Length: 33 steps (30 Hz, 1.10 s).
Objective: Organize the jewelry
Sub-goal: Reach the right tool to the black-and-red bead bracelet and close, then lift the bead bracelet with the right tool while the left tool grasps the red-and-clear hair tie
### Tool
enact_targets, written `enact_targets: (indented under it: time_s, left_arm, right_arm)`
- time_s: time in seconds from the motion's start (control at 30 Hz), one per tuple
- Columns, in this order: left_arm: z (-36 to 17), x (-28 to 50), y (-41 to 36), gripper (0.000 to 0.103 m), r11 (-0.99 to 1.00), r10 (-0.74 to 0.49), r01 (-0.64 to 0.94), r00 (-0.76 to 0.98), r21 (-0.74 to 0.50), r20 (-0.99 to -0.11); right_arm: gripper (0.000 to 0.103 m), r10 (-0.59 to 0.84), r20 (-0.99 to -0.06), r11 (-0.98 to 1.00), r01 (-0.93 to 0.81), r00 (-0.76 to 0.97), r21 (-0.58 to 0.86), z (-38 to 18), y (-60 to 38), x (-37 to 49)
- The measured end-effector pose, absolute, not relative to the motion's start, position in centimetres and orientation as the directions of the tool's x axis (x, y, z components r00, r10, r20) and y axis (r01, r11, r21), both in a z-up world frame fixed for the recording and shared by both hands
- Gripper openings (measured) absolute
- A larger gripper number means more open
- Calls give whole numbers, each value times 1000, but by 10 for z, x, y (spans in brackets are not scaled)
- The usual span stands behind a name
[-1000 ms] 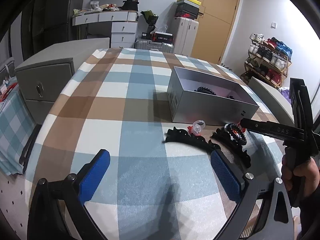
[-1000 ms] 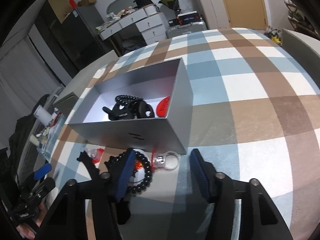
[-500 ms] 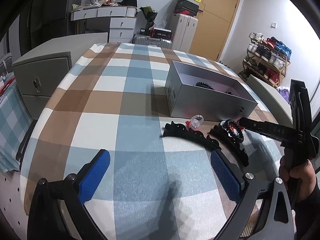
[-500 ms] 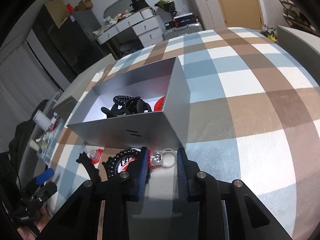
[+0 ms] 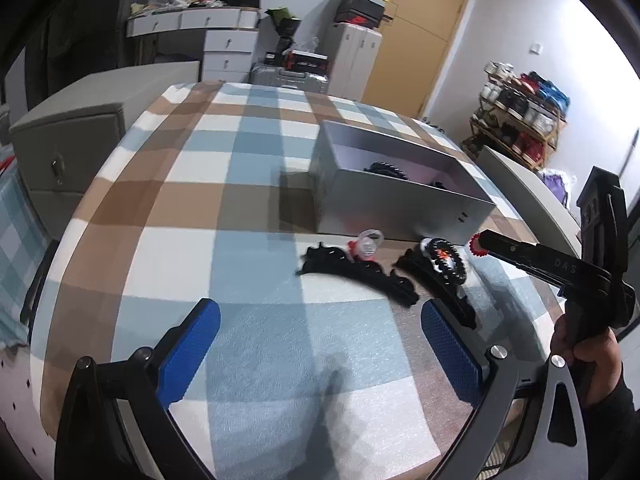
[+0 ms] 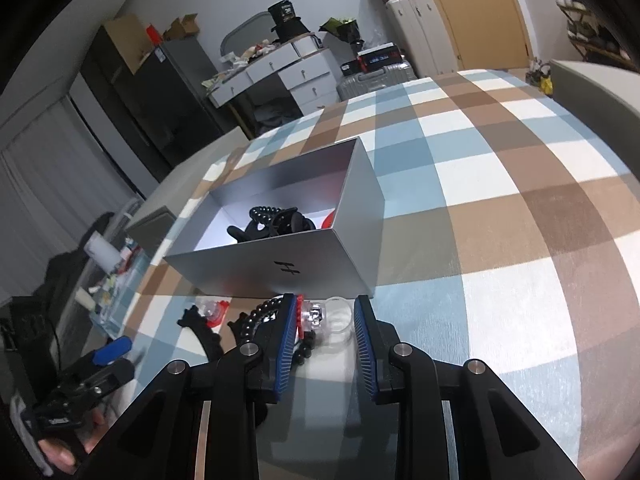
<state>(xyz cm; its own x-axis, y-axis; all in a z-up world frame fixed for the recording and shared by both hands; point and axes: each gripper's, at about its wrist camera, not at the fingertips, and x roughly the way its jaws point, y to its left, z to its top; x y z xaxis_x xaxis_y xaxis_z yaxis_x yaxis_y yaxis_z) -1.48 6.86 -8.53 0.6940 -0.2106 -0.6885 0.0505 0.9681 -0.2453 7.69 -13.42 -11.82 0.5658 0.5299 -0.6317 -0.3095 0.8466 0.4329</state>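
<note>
The right gripper [image 6: 325, 316], its jaws having just narrowed, clamped a clear ring with a red trim [image 6: 320, 314] on the checked tablecloth [image 6: 500, 208] just before the silver box [image 6: 280, 268], while the left gripper [image 5: 320, 344] hung wide and empty near the black hair clips [image 5: 360, 274]

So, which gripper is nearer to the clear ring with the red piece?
Right. The right gripper closes around the clear ring; the left gripper stays open, well short of it.

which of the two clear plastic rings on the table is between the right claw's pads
The clear ring with the red flower, directly before the silver box. The other clear ring lies further left, by the black hair clip, outside the right claw.
</note>
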Motion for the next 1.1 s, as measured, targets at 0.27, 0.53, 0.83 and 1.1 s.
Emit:
enact_targets:
  time_s: [0.27, 0.53, 0.83, 1.1]
  left_arm:
    - [-79, 9, 56, 98, 969, -230, 86, 655, -232, -720]
    - [-79, 35, 42, 96, 977, -209, 97, 637, -192, -742]
    - [-91, 49, 22, 58, 983, -175, 141, 579, -114, -796]
    - [-94, 54, 15, 35, 986, -145, 149, 558, -73, -817]
  right_arm:
    - [28, 575, -573, 812, -321, 584, 488, -111, -153, 63]
    - [28, 587, -538, 801, -335, 605, 497, -107, -168, 51]
    - [28, 608, -512, 782, -345, 607, 519, -109, -184, 41]
    - [28, 619, -501, 770, -344, 604, 537, -112, -189, 40]
